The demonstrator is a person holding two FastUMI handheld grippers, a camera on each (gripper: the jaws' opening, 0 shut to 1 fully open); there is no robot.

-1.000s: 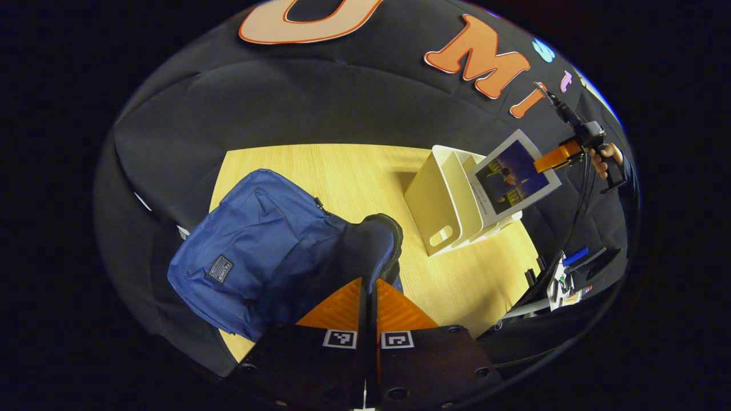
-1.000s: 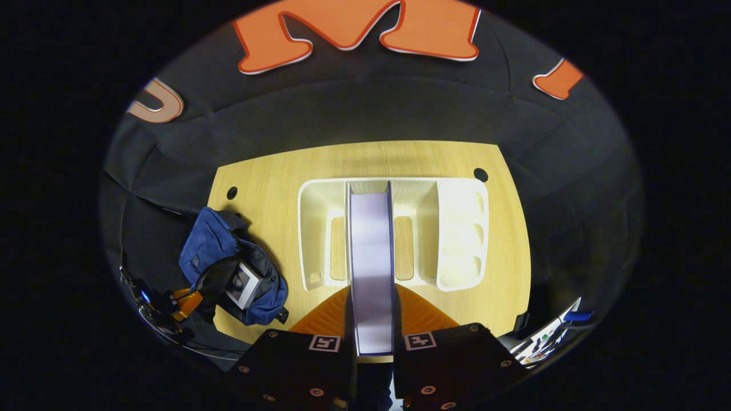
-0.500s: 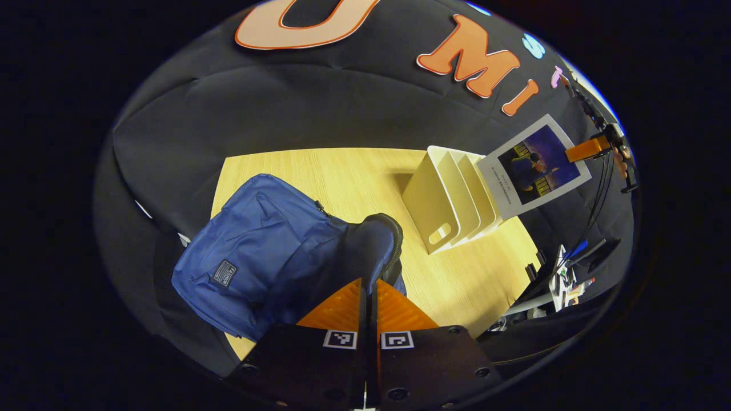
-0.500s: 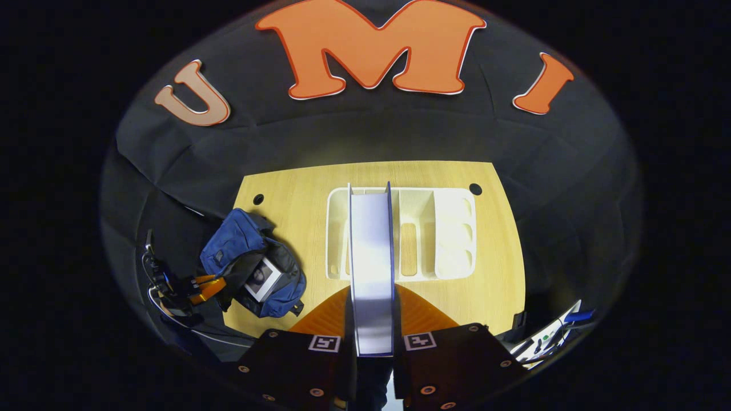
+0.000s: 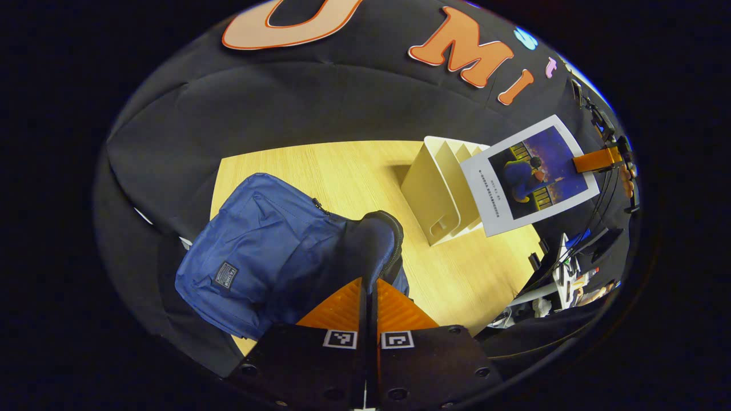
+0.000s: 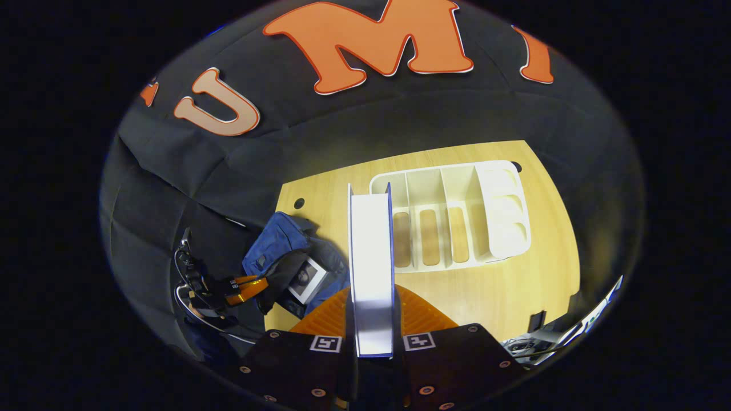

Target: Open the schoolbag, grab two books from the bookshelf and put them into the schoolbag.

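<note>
The blue schoolbag [image 5: 257, 251] lies on the left of the wooden table [image 5: 342, 171]. My left gripper [image 5: 368, 285] is shut on the bag's dark flap [image 5: 374, 242] and holds it up. In the right gripper view the bag [image 6: 280, 251] is open, with one book [image 6: 306, 278] inside and the left gripper [image 6: 245, 283] at its mouth. My right gripper [image 6: 371, 308] is shut on a second book [image 6: 371, 257], seen edge-on. From the left gripper view that book [image 5: 528, 180] hangs in the air in front of the white bookshelf [image 5: 437, 188], with the right gripper [image 5: 599, 161] on its edge.
The bookshelf [image 6: 457, 217] stands on the right half of the table with bare slots. Two cable holes [image 6: 298, 203] [image 6: 515, 166] mark the table's back corners. Cables and small clutter [image 5: 565, 274] lie past the table's right edge.
My right gripper has lifted the book clear of the bookshelf and swung left, toward the bag. The left gripper has kept its hold on the flap, barely shifting.
</note>
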